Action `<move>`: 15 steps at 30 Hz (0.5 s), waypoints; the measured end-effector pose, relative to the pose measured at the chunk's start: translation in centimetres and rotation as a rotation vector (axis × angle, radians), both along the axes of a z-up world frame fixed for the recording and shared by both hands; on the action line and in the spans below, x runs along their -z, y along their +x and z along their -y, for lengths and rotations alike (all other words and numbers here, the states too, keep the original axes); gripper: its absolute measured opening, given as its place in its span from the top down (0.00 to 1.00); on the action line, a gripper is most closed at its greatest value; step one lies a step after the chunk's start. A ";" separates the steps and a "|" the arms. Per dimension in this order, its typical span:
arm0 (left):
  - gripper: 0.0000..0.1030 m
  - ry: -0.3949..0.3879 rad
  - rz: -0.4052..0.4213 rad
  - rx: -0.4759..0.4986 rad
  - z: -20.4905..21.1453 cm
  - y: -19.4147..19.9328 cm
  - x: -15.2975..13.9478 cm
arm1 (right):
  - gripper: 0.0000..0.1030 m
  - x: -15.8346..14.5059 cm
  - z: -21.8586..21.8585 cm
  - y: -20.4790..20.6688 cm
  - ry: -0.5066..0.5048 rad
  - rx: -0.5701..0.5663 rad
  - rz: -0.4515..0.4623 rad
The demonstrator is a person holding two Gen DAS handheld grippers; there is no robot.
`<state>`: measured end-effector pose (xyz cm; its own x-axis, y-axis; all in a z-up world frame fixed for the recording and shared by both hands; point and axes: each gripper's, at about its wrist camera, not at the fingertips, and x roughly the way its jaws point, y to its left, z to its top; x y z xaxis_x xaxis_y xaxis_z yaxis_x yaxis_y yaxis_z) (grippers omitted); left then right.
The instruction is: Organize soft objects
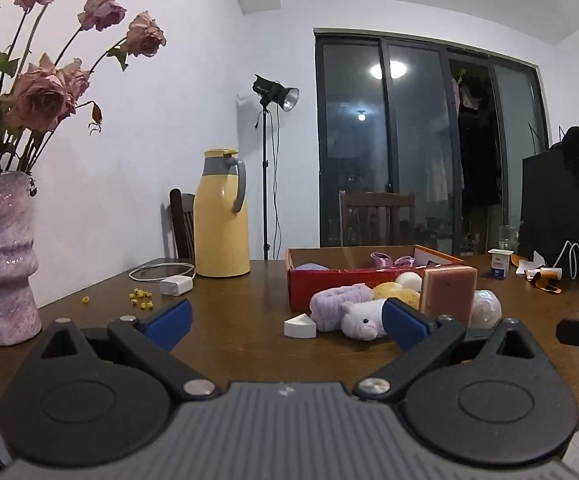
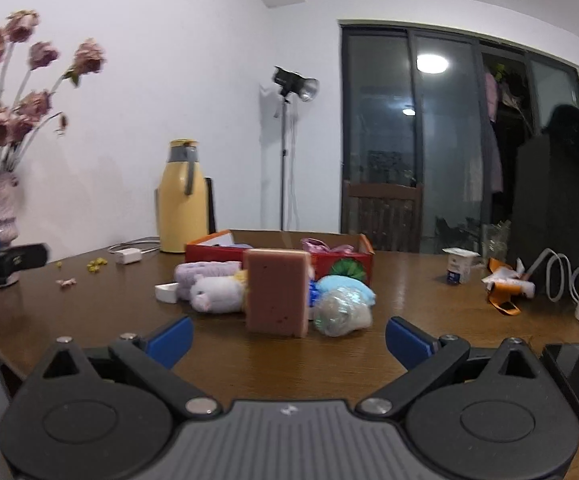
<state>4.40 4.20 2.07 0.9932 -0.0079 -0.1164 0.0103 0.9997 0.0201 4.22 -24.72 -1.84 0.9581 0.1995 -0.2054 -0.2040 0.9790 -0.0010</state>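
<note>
A red cardboard box [image 1: 329,284] [image 2: 341,260] stands on the brown table with purple soft items inside. In front of it lies a pile of soft objects: a pink sponge block [image 1: 447,294] [image 2: 277,292] standing upright, a purple band [image 1: 337,302] [image 2: 205,270], a white plush toy [image 1: 363,318] [image 2: 217,294], yellow and white balls [image 1: 395,292], a blue item [image 2: 343,284] and a clear wrapped ball [image 2: 339,312]. My left gripper [image 1: 287,322] is open and empty, short of the pile. My right gripper [image 2: 287,338] is open and empty, just before the sponge.
A yellow thermos [image 1: 221,216] [image 2: 181,198], a white charger with cable [image 1: 175,285] and a vase of dried roses [image 1: 1,256] stand at the left. A white wedge [image 1: 300,326] lies by the pile. A small bottle [image 2: 459,266], wrappers, cables and a dark phone [image 2: 577,380] sit at the right.
</note>
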 end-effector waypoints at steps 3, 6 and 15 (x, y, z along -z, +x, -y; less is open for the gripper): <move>0.00 -0.007 -0.011 -0.010 -0.2 0.4 0.0 | 0.00 -0.4 -0.3 0.0 0.006 0.000 0.011; 0.00 0.001 -0.022 -0.019 -0.2 0.8 0.3 | 0.00 -0.3 0.0 0.3 0.006 0.004 0.003; 0.00 0.009 -0.061 -0.025 0.5 3.7 0.8 | 0.00 0.1 1.0 4.1 0.036 0.043 -0.031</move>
